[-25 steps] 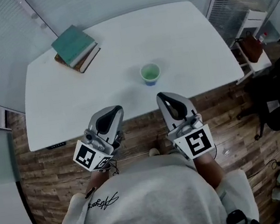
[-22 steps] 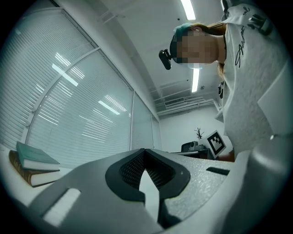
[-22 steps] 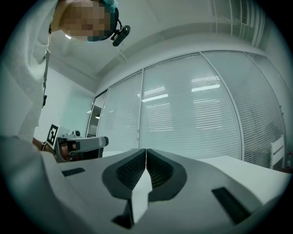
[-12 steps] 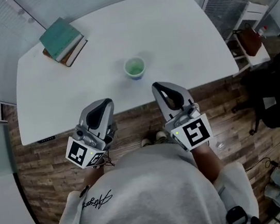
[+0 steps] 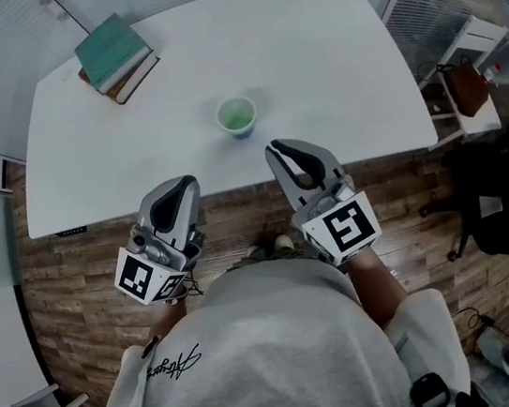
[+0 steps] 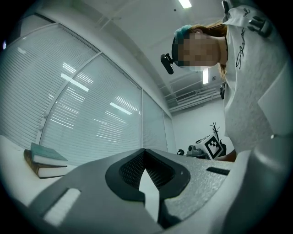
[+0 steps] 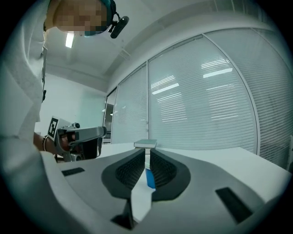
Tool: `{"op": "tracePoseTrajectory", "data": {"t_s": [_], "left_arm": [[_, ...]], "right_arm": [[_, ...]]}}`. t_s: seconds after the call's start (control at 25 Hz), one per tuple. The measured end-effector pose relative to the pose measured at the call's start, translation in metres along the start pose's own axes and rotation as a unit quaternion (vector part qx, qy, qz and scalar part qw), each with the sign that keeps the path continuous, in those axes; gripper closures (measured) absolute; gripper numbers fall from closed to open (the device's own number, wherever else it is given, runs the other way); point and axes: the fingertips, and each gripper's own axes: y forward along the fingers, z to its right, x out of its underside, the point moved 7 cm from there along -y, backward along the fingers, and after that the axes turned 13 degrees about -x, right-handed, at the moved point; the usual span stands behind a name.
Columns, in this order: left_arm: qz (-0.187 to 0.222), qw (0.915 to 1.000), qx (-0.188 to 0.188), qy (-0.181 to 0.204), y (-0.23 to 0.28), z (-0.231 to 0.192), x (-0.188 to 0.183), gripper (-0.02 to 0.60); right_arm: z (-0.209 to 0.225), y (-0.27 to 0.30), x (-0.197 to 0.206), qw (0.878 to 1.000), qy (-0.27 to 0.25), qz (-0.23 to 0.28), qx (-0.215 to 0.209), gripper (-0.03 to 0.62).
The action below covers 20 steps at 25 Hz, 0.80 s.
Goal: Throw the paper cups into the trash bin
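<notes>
Closed, empty left gripper (image 5: 179, 184) and right gripper (image 5: 288, 146) face a paper cup (image 5: 237, 116) at twelve o'clock, likely light and crushable, best pinched gently at the rim.

the paper cup (image 5: 237, 116) stands on the tabletop (image 5: 327, 54) around the middle, somewhat closer to the near edge; a stack of books (image 5: 115, 55) lies at the far left corner.
</notes>
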Motion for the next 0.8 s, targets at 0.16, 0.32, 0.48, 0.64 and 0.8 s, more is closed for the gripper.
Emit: {"op": "tracePoseTrajectory", "data": {"t_s": [0.16, 0.32, 0.48, 0.64, 0.8], "left_arm": [[-0.001, 0.9999, -0.017, 0.002, -0.004, 0.006, 0.005, 0.578], [-0.007, 0.9995, -0.030, 0.002, -0.008, 0.008, 0.008, 0.578], [-0.008, 0.9991, -0.042, 0.002, -0.010, 0.007, 0.007, 0.578], [-0.010, 0.9986, -0.051, 0.006, -0.013, 0.005, 0.007, 0.578], [-0.012, 0.9983, -0.057, 0.008, -0.015, 0.003, 0.007, 0.578]], "right_arm": [[0.012, 0.006, 0.009, 1.000, 0.002, -0.016, -0.020, 0.519], [0.029, 0.023, 0.023, 0.999, -0.008, -0.023, -0.031, 0.423], [0.038, 0.040, 0.035, 0.997, 0.004, -0.056, -0.047, 0.345], [0.044, 0.053, 0.041, 0.996, 0.005, -0.074, -0.045, 0.328], [0.050, 0.066, 0.048, 0.994, 0.010, -0.102, -0.047, 0.311]]}}
